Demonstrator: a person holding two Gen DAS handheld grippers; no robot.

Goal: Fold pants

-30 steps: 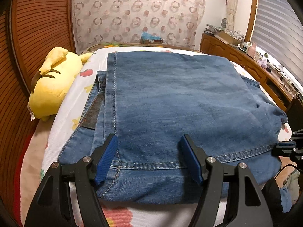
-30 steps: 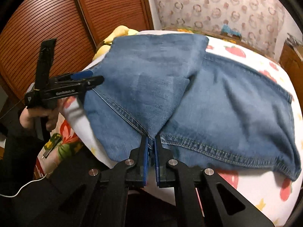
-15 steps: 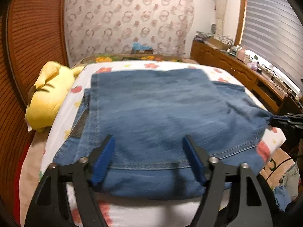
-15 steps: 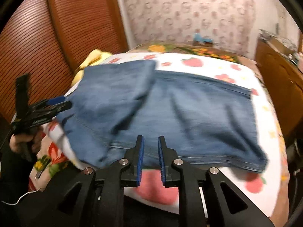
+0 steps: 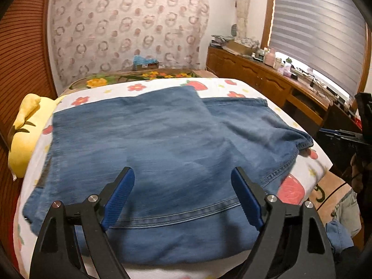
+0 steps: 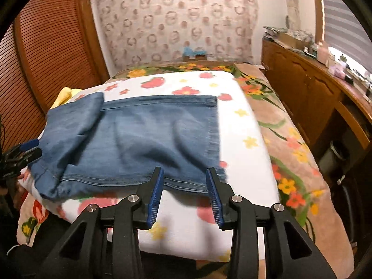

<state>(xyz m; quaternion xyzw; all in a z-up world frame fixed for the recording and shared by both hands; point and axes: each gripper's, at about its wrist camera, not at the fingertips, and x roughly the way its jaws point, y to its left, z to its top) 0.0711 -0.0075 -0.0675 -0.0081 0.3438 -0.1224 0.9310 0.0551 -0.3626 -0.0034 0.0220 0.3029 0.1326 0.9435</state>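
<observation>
The blue denim pants (image 5: 162, 153) lie folded in layers on a white flowered cloth (image 5: 300, 190) spread on the bed. In the left wrist view my left gripper (image 5: 183, 186) hovers over the near hem with its jaws wide and still opening, nothing pinched between the blue pads. In the right wrist view the pants (image 6: 148, 137) lie flat, and my right gripper (image 6: 184, 186) hangs above their near right edge; its jaws are opening and no cloth is between them. The right gripper (image 5: 341, 137) also shows at the right edge of the left wrist view, the left gripper (image 6: 25, 151) at the left edge of the right one.
A yellow plush toy (image 5: 23, 134) lies at the bed's left side by the slatted wooden doors (image 6: 46, 53). A wooden sideboard (image 6: 309, 93) with clutter on top runs along the right under the window blind. A flowered blanket (image 6: 290, 144) covers the bed right of the cloth.
The right gripper let go of the folded pant corner, opened and swung right along the near hem. The left gripper drew back and up from the pants while its jaws widened.
</observation>
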